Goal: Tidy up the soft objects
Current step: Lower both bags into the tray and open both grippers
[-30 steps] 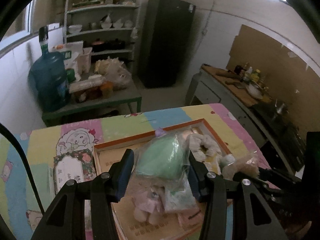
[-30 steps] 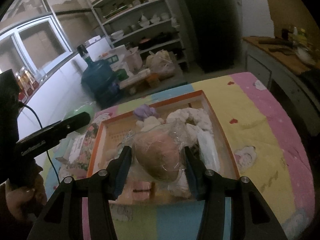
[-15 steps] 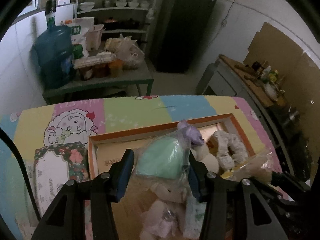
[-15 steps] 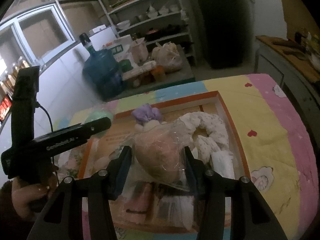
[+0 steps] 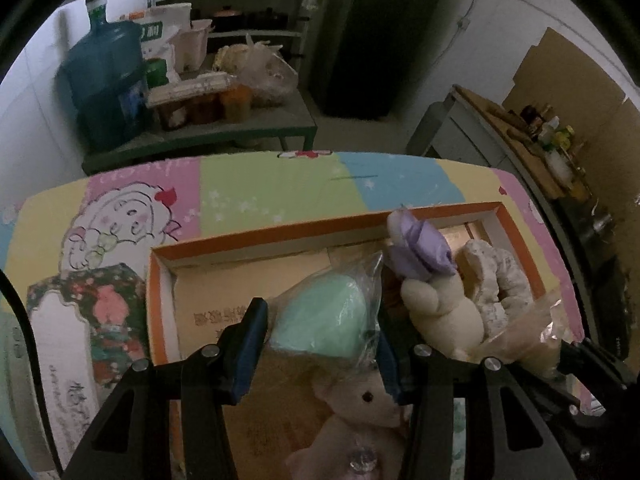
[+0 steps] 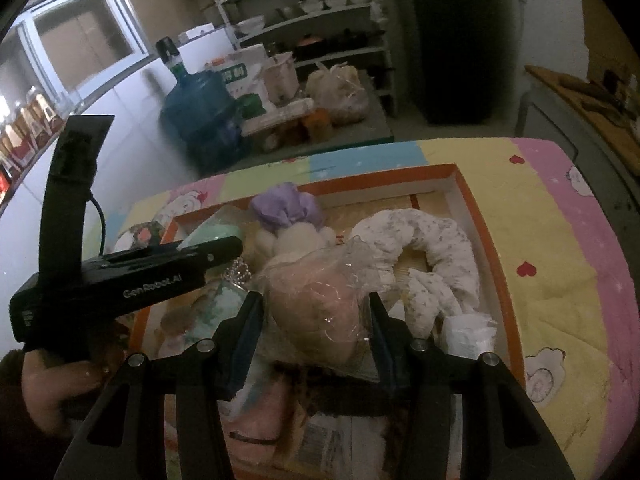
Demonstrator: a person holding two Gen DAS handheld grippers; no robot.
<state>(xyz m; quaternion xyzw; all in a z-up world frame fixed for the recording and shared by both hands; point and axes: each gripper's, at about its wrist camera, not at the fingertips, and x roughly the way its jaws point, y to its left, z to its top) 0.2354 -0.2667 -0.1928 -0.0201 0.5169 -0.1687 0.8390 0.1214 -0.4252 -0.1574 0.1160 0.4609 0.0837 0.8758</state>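
Observation:
My left gripper (image 5: 320, 344) is shut on a mint-green soft ball in a clear bag (image 5: 324, 320) and holds it over the orange-rimmed box (image 5: 280, 236). My right gripper (image 6: 314, 316) is shut on a pink soft ball in a clear bag (image 6: 316, 300) over the same box (image 6: 476, 208). The left gripper also shows at the left of the right wrist view (image 6: 160, 272). In the box lie a cream plush with a purple hat (image 5: 424, 276), a white floral U-shaped pillow (image 6: 436, 240) and a pink plush bear (image 5: 360, 412).
The box sits on a table with a pastel cartoon cloth (image 5: 272, 192). A floral card (image 5: 72, 328) lies left of the box. Behind the table stand a low bench with a blue water jug (image 5: 108, 84), shelves and a dark fridge (image 5: 380, 36).
Both grippers have moved lower and forward over the box, each still holding its bagged ball. The left gripper now sits closer beside the right one.

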